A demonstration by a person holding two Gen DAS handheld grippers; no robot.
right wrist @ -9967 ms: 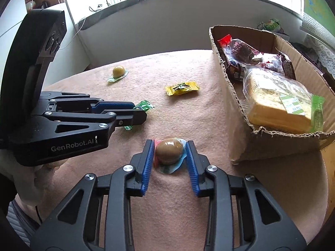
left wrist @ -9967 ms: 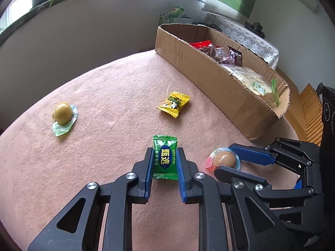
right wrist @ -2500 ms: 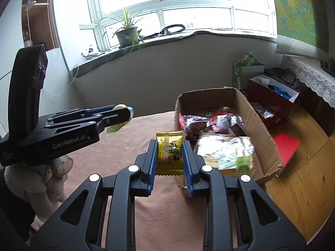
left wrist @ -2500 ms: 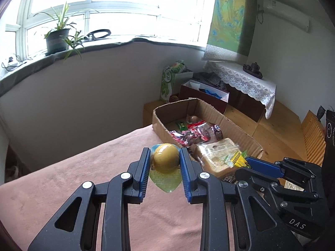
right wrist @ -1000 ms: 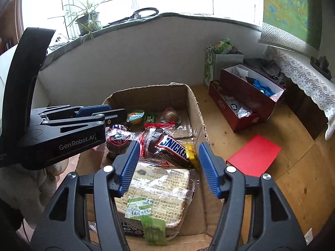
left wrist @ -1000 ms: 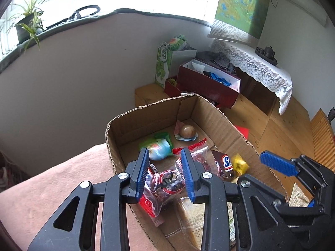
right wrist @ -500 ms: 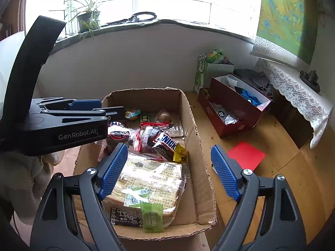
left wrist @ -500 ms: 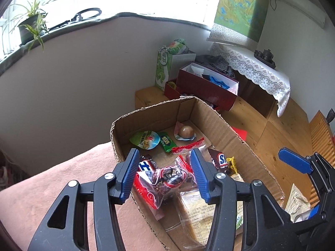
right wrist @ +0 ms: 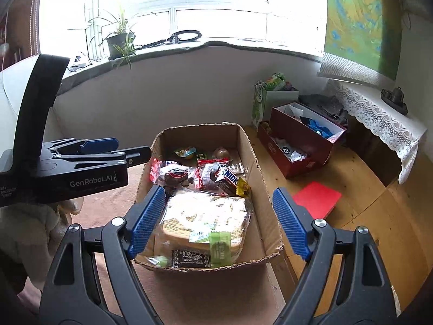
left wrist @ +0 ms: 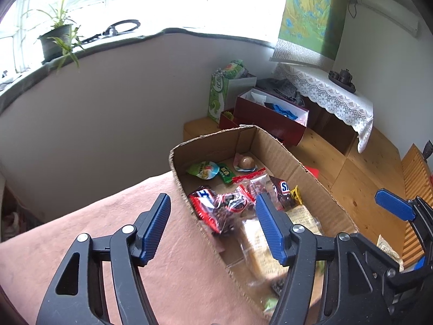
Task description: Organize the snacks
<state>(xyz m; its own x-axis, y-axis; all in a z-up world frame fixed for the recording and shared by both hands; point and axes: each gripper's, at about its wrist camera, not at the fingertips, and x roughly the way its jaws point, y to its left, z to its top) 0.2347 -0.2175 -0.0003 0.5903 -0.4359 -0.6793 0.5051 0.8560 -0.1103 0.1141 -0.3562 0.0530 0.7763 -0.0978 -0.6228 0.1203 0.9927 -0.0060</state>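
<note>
A long cardboard box (left wrist: 289, 159) (right wrist: 250, 154) sits at the edge of the pink-covered table (left wrist: 108, 230). It holds several snacks: a green-lidded jelly cup (left wrist: 204, 169) (right wrist: 185, 152), a small green packet (left wrist: 226, 172), a brown egg snack (left wrist: 245, 161) (right wrist: 221, 153), red bags (left wrist: 230, 200), a Snickers bar (right wrist: 227, 178), a yellow packet (right wrist: 242, 187) and a bread pack (right wrist: 205, 216). My left gripper (left wrist: 213, 224) hovers over the box's near rim, its jaws opening, nothing between them. My right gripper (right wrist: 216, 214) stands open above the bread, empty.
A dark red box (right wrist: 303, 140) and a green bag (right wrist: 266, 94) stand on the wooden floor beyond the table, with a red sheet (right wrist: 316, 197) lying nearby. A lace-covered table (right wrist: 379, 113) is at the right. A potted plant (right wrist: 119, 42) stands on the windowsill.
Both grippers have pulled back and up from the box. The left jaws spread wide after the jelly cup dropped into the box; the right jaws widened too, leaving the yellow packet inside.
</note>
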